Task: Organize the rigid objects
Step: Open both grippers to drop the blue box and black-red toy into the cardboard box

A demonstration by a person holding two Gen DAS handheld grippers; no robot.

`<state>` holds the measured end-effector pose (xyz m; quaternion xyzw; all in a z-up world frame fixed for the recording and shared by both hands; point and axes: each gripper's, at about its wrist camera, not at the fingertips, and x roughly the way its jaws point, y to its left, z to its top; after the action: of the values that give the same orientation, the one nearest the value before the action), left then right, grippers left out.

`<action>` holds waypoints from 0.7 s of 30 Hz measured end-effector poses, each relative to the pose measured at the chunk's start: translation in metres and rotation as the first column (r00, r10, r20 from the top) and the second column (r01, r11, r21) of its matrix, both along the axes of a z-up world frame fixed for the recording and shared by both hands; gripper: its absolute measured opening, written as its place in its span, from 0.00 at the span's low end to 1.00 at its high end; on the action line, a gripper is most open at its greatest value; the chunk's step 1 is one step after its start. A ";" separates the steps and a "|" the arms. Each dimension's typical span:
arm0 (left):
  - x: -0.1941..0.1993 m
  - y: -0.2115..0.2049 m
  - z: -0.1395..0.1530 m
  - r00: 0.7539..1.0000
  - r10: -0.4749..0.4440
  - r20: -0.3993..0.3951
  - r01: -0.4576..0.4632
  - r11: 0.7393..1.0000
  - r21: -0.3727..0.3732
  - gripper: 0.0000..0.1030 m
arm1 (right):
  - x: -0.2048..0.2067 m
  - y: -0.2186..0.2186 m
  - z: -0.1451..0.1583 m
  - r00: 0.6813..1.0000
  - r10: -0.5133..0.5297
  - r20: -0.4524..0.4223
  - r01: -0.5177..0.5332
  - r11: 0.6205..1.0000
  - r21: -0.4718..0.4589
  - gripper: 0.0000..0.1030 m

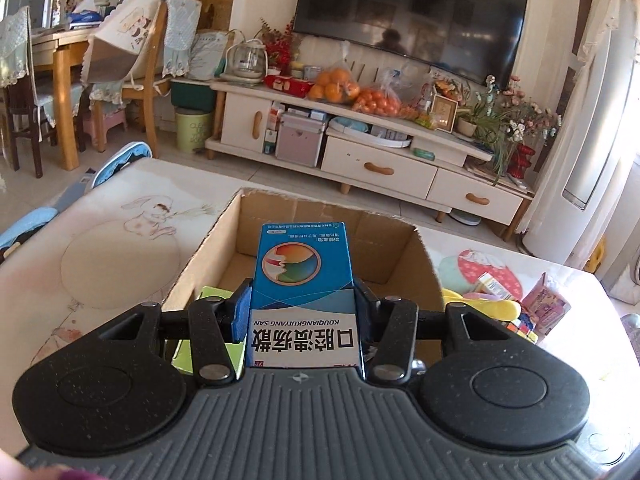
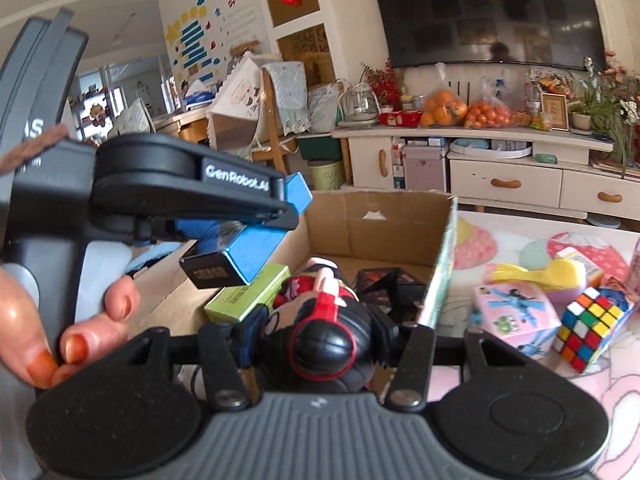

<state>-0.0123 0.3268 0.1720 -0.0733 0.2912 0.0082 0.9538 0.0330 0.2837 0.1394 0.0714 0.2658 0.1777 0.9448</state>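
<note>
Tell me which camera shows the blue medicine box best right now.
The left wrist view: the blue medicine box fills the centre, printed face readable, clamped in the left gripper above the cardboard box. The right wrist view shows only its side and dark end.

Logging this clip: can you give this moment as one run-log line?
left gripper: shut on blue medicine box, over cardboard box | right gripper: shut on doll figure, over same box | inside: green box, dark box

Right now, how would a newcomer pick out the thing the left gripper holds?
Find the open cardboard box on the table. Above its near edge, the left gripper pinches a tall blue carton. Only it shows a multicoloured circle and large Chinese lettering; the carton lying in the box is green.
</note>
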 end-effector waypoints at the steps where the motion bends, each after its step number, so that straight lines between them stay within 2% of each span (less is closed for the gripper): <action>1: 0.001 0.002 0.000 1.000 0.003 -0.006 -0.003 1.000 0.000 0.59 | 0.001 0.004 -0.001 1.000 0.003 -0.003 -0.003 1.000 -0.003 0.50; 11: 0.000 -0.005 -0.006 0.999 0.006 -0.050 -0.005 1.000 0.005 0.59 | 0.007 0.024 -0.015 1.000 0.015 -0.021 -0.016 0.998 -0.058 0.51; 13: 0.001 -0.007 -0.007 0.998 0.000 -0.063 0.001 1.000 0.005 0.59 | 0.009 0.025 -0.017 0.999 0.021 -0.035 -0.023 0.998 -0.057 0.53; 15: 0.002 -0.008 -0.008 0.997 0.000 -0.073 0.000 1.000 0.007 0.61 | 0.007 0.027 -0.016 0.999 0.036 -0.034 -0.038 0.998 -0.056 0.64; 17: 0.001 -0.009 -0.006 0.998 0.003 -0.069 -0.002 1.000 0.021 0.78 | 0.002 0.029 -0.016 0.999 0.032 -0.028 -0.034 0.997 -0.073 0.65; 19: 0.000 -0.008 -0.005 0.998 0.008 -0.061 -0.007 1.000 0.021 0.87 | -0.002 0.028 -0.015 0.999 0.029 -0.020 -0.031 0.996 -0.083 0.67; 21: -0.001 -0.007 -0.004 0.998 0.009 -0.056 -0.008 1.000 0.016 0.91 | -0.008 0.025 -0.014 1.000 0.021 -0.008 -0.022 0.996 -0.090 0.70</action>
<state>-0.0133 0.3195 0.1677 -0.0667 0.3174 0.0168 0.9458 0.0253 0.3083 0.1258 0.0264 0.2775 0.1754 0.9442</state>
